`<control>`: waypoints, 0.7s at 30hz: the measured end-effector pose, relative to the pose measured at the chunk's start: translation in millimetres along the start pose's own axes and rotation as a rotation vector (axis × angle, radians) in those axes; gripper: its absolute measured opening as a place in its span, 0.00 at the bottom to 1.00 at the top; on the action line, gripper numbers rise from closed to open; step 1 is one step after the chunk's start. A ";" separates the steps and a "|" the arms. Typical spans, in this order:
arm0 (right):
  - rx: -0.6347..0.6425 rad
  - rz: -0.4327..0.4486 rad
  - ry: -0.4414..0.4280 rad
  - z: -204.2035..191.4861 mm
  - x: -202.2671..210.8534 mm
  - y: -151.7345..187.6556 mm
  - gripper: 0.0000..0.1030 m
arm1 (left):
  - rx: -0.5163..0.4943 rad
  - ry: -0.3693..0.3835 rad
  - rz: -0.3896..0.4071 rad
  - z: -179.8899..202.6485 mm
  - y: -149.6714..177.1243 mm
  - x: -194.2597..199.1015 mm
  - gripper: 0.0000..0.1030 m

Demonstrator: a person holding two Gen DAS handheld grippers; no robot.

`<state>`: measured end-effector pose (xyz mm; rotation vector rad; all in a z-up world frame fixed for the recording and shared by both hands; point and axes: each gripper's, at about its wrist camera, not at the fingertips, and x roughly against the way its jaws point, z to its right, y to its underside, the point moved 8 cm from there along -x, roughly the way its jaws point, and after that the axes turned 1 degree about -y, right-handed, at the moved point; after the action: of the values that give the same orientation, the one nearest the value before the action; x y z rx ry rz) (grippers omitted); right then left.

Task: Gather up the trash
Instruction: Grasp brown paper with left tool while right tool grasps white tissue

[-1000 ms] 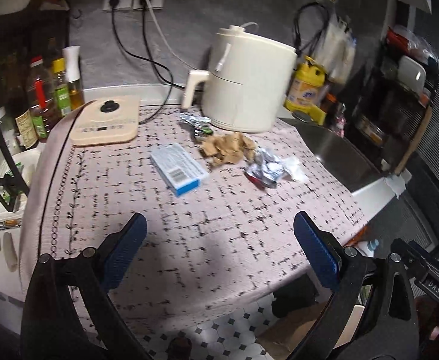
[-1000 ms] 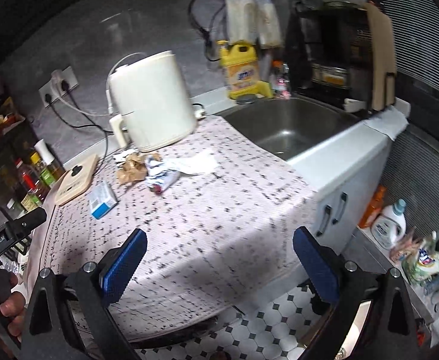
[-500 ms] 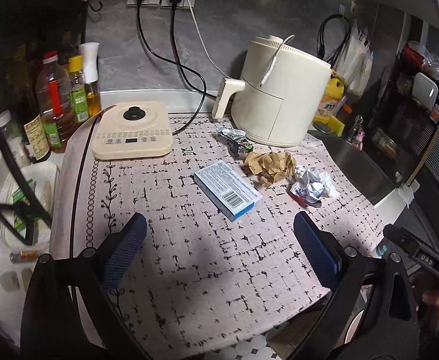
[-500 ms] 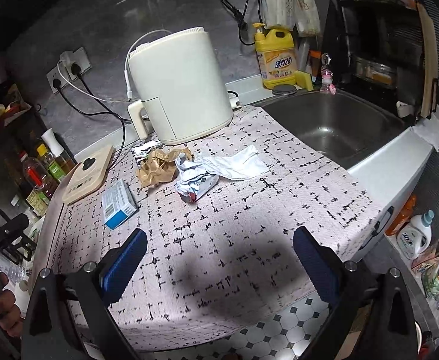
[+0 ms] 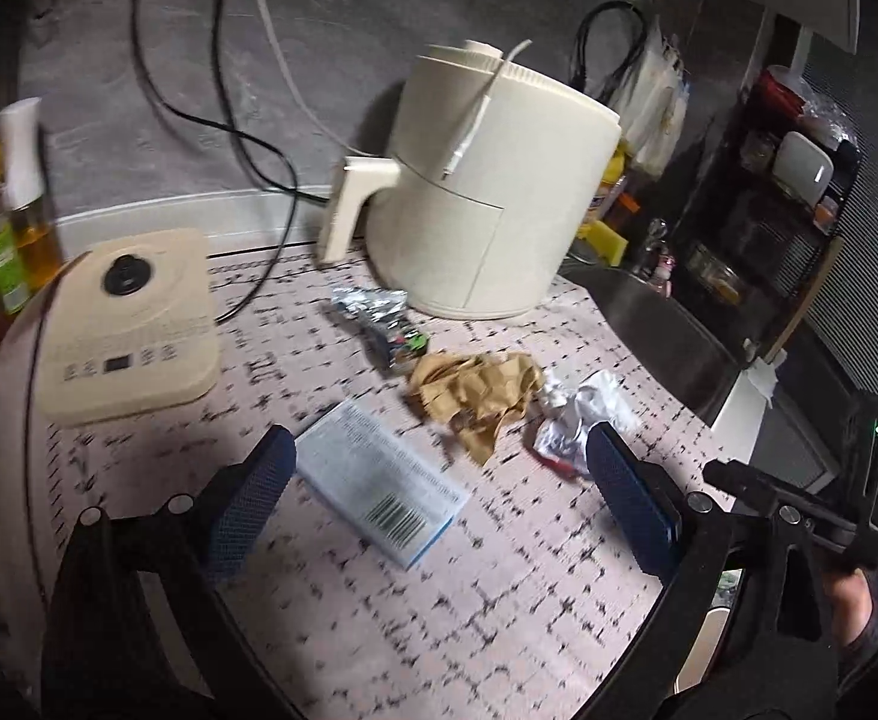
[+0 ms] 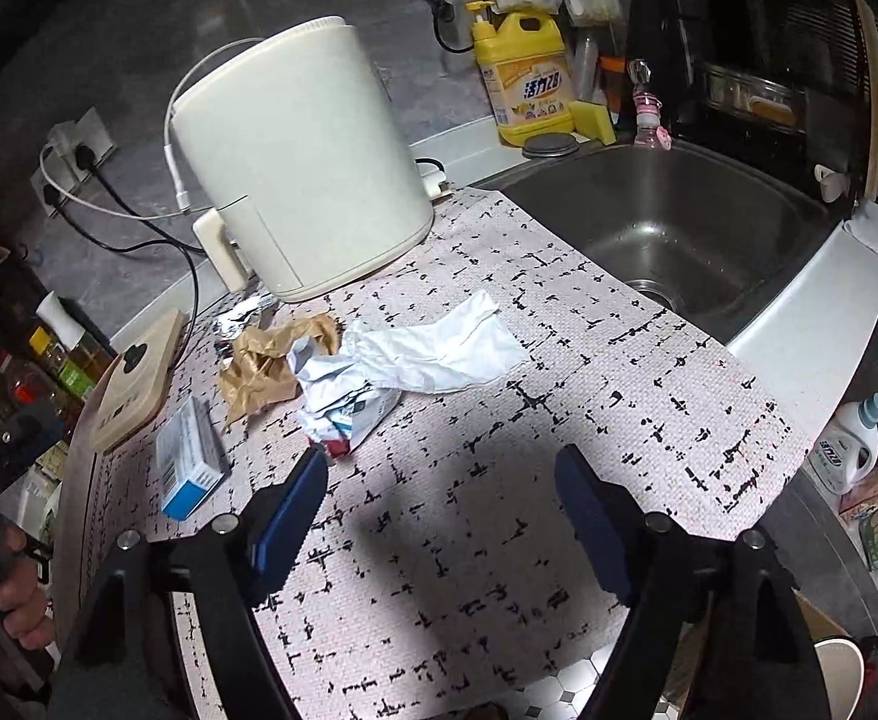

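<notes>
Trash lies on the patterned counter cloth. A flat blue-and-white box lies between my left gripper's open, empty fingers; it also shows in the right wrist view. Beyond it lie crumpled brown paper, a foil wrapper and a crumpled white wrapper. In the right wrist view the white wrapper, a white tissue and the brown paper lie just ahead of my open, empty right gripper.
A cream air fryer stands behind the trash. A cream induction plate sits left, with oil bottles beyond. A steel sink is to the right, with yellow detergent behind. The counter edge drops to tiled floor.
Both grippers have moved forward and lower toward the trash. The box now lies between my left fingers and the white wrapper sits close to my right gripper's left finger.
</notes>
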<state>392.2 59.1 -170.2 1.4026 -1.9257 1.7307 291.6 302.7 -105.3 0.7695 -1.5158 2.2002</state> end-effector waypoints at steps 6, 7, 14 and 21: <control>-0.026 -0.016 0.030 12.8 -12.4 -5.5 0.70 | -0.039 0.055 -0.043 17.4 -11.3 -47.8 0.86; -0.029 -0.018 0.039 15.7 -14.6 -6.3 0.70 | -0.051 0.062 -0.052 22.2 -12.2 -56.2 0.86; -0.066 -0.025 0.065 32.8 -24.0 -11.7 0.69 | -0.160 0.088 -0.101 54.1 -11.9 -102.6 0.86; -0.078 -0.043 0.071 40.8 -33.9 -13.9 0.69 | -0.287 0.043 -0.165 70.8 -4.1 -142.0 0.86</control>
<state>437.8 43.1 -196.2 1.3275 -1.8908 1.6453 422.1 239.9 -170.2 0.7197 -1.6368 1.8184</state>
